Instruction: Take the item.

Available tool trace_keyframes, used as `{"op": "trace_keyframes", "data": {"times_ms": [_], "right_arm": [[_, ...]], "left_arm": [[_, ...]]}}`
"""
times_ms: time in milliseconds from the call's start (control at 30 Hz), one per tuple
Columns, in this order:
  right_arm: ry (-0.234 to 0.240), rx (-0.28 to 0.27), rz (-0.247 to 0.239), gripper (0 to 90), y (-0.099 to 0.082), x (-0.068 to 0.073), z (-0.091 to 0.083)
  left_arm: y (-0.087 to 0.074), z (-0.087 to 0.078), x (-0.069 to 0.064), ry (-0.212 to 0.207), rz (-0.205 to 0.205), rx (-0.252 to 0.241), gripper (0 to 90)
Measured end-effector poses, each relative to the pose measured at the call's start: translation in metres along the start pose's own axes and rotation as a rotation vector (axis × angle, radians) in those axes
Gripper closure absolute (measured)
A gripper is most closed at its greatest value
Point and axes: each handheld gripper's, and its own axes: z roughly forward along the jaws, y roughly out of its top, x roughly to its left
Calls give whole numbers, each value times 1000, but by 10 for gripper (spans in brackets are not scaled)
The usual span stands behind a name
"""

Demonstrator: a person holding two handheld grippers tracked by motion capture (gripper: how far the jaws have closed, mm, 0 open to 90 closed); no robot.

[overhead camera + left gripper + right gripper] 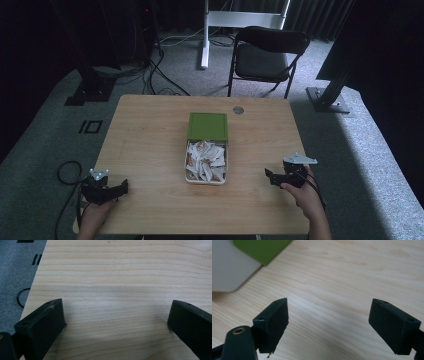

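**Both hand-held grippers spread, box at the bench's centre**

Your left hand-held gripper (123,187) sits at about 8 o'clock on the bench (150,140), jaws spread wide over bare wood with nothing between them. Your right hand-held gripper (269,176) is at about 4 o'clock, jaws also spread and empty, pointing toward the box (190,176). That white box lies at the bench's centre, full of small paper packets (206,160). Its green lid (208,126) lies at the box's 12 o'clock end, covering that end. Both grippers are well apart from the box.
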Motion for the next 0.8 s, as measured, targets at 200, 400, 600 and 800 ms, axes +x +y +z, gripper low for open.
{"op": "trace_keyframes", "data": {"times_ms": [200, 400, 600, 800], "right_arm": [[33, -30, -36, 162, 19, 12, -2], [65, -51, -75, 164, 37, 27, 0], [99, -66, -107, 169, 52, 41, 3], [142, -91, -137, 171, 65, 57, 2]], "left_arm": [[0, 0, 0, 0, 0, 0, 16], [0, 0, 0, 0, 0, 0, 16], [0, 0, 0, 0, 0, 0, 16], [0, 0, 0, 0, 0, 0, 16]]}}
